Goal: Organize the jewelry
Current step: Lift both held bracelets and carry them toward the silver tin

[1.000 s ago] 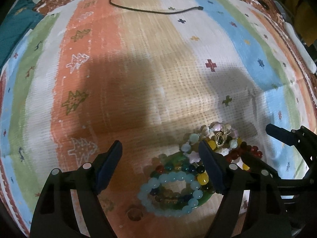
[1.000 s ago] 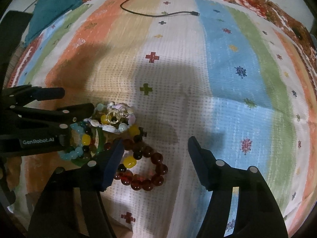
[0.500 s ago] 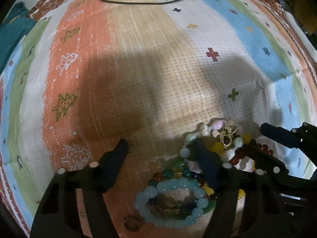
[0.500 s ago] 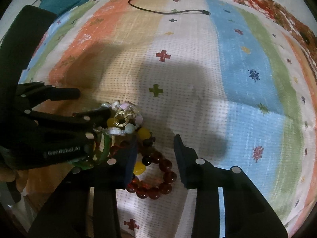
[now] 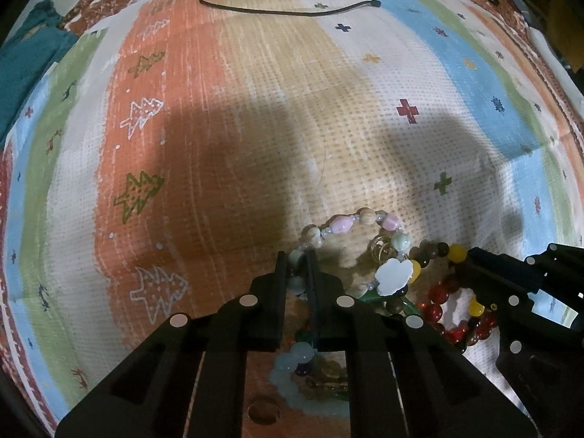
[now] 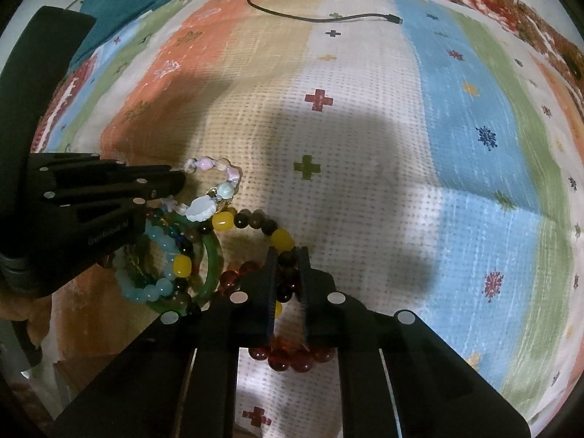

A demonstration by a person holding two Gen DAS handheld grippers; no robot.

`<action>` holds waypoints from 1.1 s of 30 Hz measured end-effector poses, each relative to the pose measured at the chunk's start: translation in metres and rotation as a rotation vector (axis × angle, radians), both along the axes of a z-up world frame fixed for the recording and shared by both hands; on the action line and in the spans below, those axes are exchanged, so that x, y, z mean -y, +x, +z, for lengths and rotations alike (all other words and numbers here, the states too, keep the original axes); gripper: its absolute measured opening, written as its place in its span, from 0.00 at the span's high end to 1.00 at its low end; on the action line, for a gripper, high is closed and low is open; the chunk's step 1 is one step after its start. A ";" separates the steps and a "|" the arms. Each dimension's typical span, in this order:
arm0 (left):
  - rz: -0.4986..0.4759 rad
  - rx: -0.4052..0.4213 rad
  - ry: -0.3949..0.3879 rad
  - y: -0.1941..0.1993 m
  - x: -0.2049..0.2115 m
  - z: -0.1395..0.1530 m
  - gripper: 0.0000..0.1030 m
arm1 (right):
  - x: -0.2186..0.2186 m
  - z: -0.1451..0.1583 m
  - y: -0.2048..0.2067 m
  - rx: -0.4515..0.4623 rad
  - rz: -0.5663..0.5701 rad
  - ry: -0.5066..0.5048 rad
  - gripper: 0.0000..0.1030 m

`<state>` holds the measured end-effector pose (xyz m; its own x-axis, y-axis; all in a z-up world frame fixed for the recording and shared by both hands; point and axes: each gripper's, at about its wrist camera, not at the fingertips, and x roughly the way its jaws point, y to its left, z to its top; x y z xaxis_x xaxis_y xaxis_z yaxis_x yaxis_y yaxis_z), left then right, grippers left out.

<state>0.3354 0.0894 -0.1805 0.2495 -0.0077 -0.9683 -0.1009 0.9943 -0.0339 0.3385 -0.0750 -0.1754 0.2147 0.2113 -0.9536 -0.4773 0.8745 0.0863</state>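
The blanket [image 6: 365,182] is soft, bumpy cloth. The red beads [image 6: 292,359] are shiny like glass. The green ring [image 6: 213,262] is smooth and glossy. The grippers [image 5: 296,262] are dull black plastic. The cord [image 6: 321,18] looks rubbery.

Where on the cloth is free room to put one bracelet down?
Free: the white and blue stripes right of the right tool, and the orange stripe left of the left tool. Crowded: the bracelet pile between them.
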 end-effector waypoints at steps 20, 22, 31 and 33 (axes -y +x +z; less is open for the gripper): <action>0.031 0.099 -0.023 -0.022 0.004 0.058 0.91 | 0.014 0.052 -0.021 0.127 0.000 -0.013 0.90; 0.039 0.113 -0.030 -0.024 0.006 0.066 0.91 | 0.015 0.057 -0.023 0.139 -0.004 -0.009 0.90; 0.060 0.169 -0.050 -0.042 0.013 0.096 0.91 | 0.023 0.080 -0.037 0.183 -0.013 0.027 0.90; 0.061 0.176 -0.047 -0.048 0.014 0.101 0.91 | 0.024 0.084 -0.040 0.189 -0.015 0.034 0.90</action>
<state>0.2873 0.0755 -0.0794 0.4161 -0.0312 -0.9088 -0.1491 0.9835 -0.1020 0.2984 -0.0994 -0.0911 0.3929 0.2379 -0.8883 -0.4749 0.8797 0.0255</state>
